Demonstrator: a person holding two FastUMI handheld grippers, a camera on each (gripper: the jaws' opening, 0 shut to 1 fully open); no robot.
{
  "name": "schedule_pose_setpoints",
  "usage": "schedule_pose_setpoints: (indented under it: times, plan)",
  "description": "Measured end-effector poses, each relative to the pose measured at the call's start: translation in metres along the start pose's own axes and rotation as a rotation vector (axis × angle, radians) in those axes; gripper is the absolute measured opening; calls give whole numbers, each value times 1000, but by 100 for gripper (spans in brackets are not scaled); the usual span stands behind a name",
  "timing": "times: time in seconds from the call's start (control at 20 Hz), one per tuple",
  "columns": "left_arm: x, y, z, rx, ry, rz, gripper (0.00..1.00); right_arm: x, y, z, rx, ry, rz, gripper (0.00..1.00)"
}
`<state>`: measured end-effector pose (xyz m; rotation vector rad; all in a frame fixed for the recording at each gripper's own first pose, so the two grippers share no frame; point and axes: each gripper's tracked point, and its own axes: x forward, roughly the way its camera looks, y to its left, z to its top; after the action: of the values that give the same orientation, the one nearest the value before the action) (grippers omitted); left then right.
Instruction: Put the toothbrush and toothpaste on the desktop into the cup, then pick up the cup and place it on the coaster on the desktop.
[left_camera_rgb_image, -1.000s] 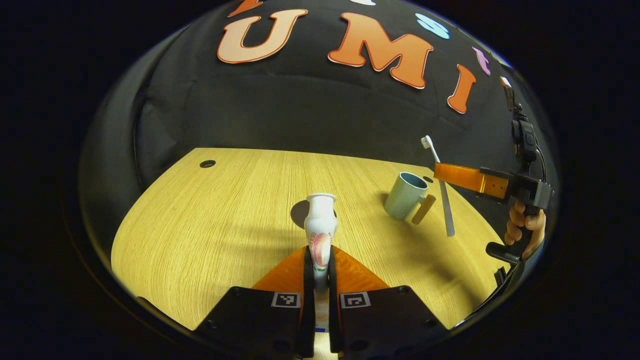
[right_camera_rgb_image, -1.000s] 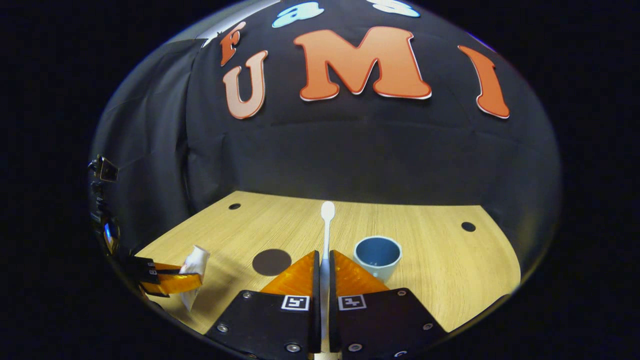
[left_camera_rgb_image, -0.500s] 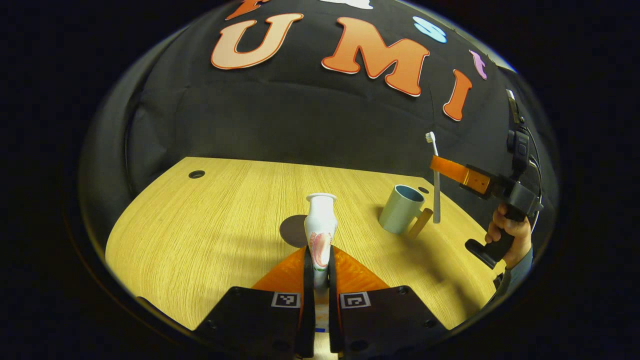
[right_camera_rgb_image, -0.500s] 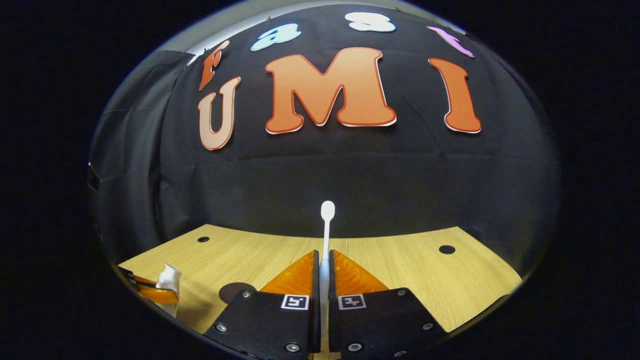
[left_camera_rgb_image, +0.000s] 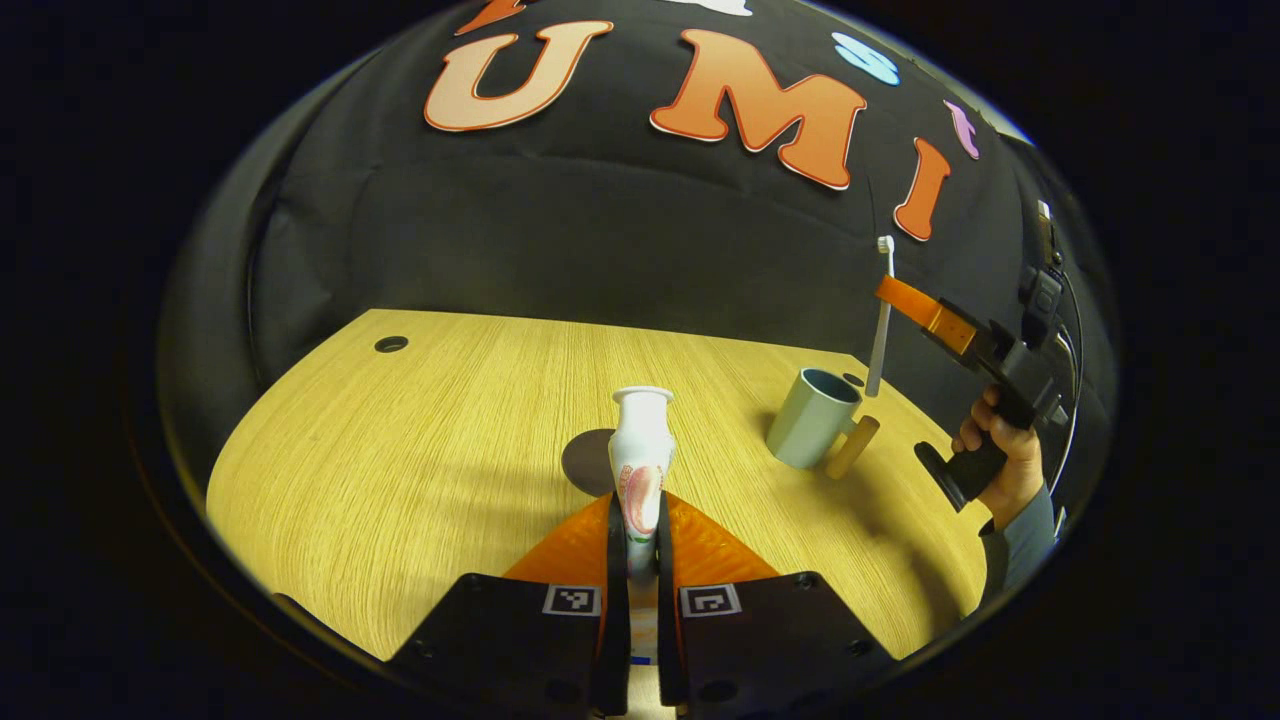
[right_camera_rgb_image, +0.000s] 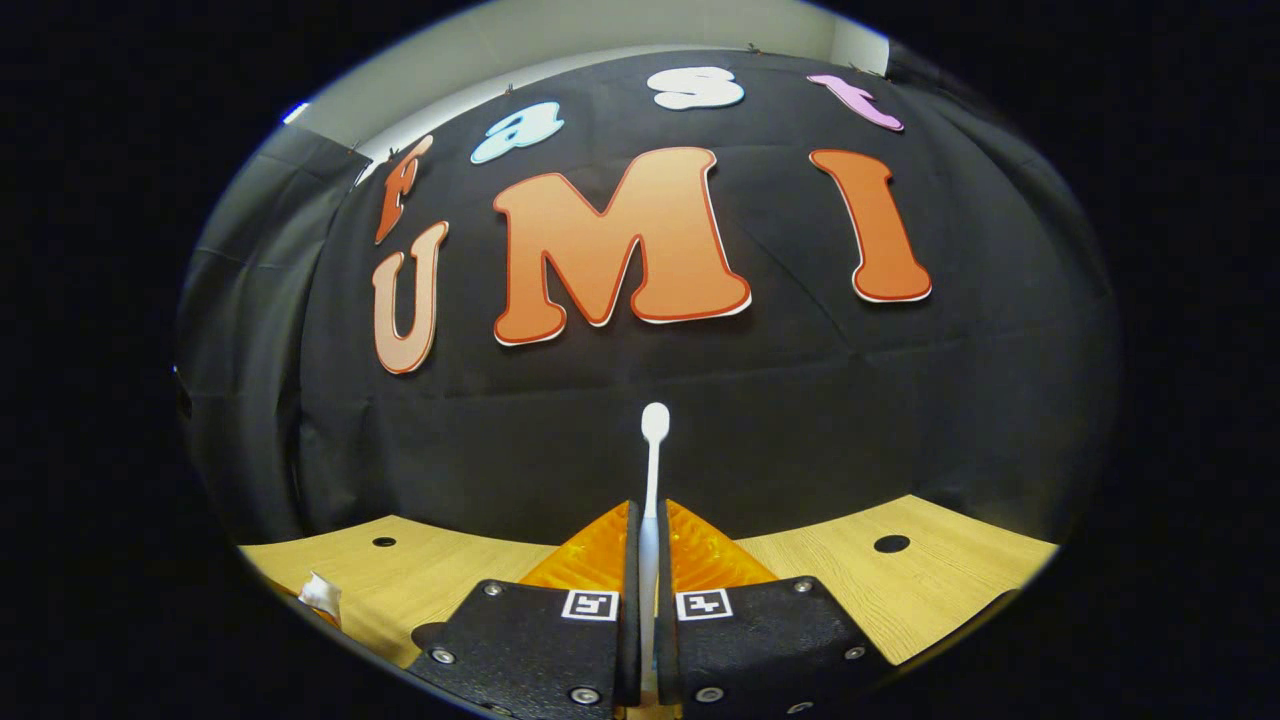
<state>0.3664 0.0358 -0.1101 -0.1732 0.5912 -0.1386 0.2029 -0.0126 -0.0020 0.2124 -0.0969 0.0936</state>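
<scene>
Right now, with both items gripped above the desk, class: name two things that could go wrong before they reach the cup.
1. The right gripper holds the toothbrush near upright, its lower end just above the cup rim; a misaligned drop could strike the rim or tip the cup.
2. The left gripper pinches the toothpaste low, most of the tube standing above the fingers; it might swing or slip in transit.

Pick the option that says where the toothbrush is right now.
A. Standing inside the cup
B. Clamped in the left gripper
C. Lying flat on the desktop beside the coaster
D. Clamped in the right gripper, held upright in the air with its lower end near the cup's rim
D: in the left gripper view the right gripper clamps the toothbrush, brush end up, just above the cup.
</scene>
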Motion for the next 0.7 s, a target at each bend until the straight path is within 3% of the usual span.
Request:
schedule_pose_setpoints:
  times: [0.45,0.7]
  plan:
    - [4,2,6,-1,-14,11,15,29,0,-21,35,-14,44,7]
    - [11,-1,6,-7,2,22,15,30,-4,-58,-14,75,40,7]
